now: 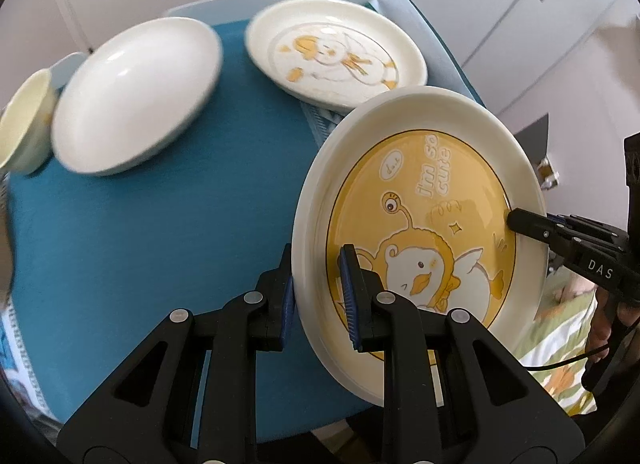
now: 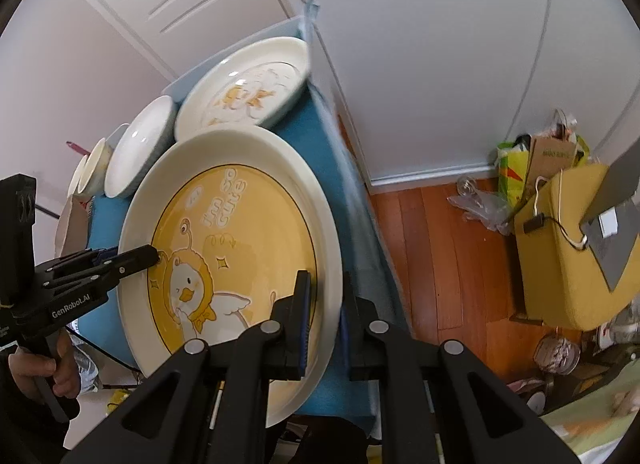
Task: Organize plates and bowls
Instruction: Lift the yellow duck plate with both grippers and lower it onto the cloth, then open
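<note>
A big cream plate with a yellow duck cartoon (image 1: 420,192) is held tilted above the blue tablecloth (image 1: 140,244). My left gripper (image 1: 318,300) is shut on its near-left rim, one pad under the rim and one on the face. My right gripper (image 2: 324,320) is shut on the opposite rim of the same plate (image 2: 240,224). Each gripper shows in the other's view: the right gripper (image 1: 520,222) and the left gripper (image 2: 154,256). On the cloth behind lie a pale duck plate (image 1: 336,56), a plain white deep plate (image 1: 132,96) and a small cream bowl (image 1: 24,124).
The table's right edge (image 2: 352,184) drops to a wood floor (image 2: 432,244). There stand a yellow stool with a laptop (image 2: 568,244), bags (image 2: 532,160) and glass jars (image 2: 558,352). White cabinet doors (image 2: 420,64) rise behind the table. A person's hand (image 2: 36,368) grips the left handle.
</note>
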`<state>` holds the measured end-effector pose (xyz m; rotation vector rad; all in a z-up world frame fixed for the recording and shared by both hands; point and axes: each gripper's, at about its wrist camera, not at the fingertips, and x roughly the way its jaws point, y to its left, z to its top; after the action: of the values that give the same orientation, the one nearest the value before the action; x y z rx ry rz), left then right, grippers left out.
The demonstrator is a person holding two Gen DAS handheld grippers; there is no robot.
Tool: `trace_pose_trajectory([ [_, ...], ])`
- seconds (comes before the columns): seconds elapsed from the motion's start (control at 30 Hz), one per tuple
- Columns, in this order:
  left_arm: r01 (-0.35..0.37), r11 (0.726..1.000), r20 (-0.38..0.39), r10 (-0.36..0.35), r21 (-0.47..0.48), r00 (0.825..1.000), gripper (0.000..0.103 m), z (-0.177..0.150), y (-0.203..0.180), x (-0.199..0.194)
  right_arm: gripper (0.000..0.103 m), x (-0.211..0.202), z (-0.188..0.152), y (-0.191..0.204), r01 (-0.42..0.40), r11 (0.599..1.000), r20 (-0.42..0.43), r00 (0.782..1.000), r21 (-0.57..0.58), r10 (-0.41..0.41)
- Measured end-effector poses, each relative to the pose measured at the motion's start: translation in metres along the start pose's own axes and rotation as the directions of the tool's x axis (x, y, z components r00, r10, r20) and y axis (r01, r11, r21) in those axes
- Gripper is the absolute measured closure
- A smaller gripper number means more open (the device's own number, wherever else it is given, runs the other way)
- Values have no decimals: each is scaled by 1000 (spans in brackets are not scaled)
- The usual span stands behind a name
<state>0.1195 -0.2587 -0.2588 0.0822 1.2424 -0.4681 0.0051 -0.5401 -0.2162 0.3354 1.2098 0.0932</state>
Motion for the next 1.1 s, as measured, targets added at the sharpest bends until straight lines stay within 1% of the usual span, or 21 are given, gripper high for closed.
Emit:
trace_pose_trajectory([
  [0.13,-20,999,34,21,-51,999,85,-12,33,-32,91,-3,6,28,-12,999,4,1000,-52,12],
  [0.23,-28,996,53,32,-83,998,85,-22,62,-56,91,-4,9,59,-32,995,6,999,-89,33],
  [0.33,-43,993,67,50,-108,997,85,-33,92,-79,91,-2,12,97,-70,990,5,997,-122,71],
  [0.47,-70,987,73,81,-148,994,85,-52,133,-100,91,9,10,147,-88,979,-14,996,-186,87],
  [0.53,-83,981,65,95,-175,993,85,-62,159,-108,91,18,6,170,-101,974,-27,995,-203,98],
  [0.7,-92,974,34,101,-209,994,85,-82,218,-112,91,51,-8,225,-123,967,-78,991,-223,108],
  [0.83,-82,973,6,85,-215,996,85,-94,255,-102,91,79,-17,258,-105,969,-111,990,-223,82],
  [0.97,-82,976,-24,79,-200,997,85,-103,277,-88,91,104,-26,274,-75,974,-141,989,-215,45],
  [1.1,-82,978,-40,76,-193,996,85,-110,284,-82,91,117,-32,282,-62,978,-155,987,-201,31],
])
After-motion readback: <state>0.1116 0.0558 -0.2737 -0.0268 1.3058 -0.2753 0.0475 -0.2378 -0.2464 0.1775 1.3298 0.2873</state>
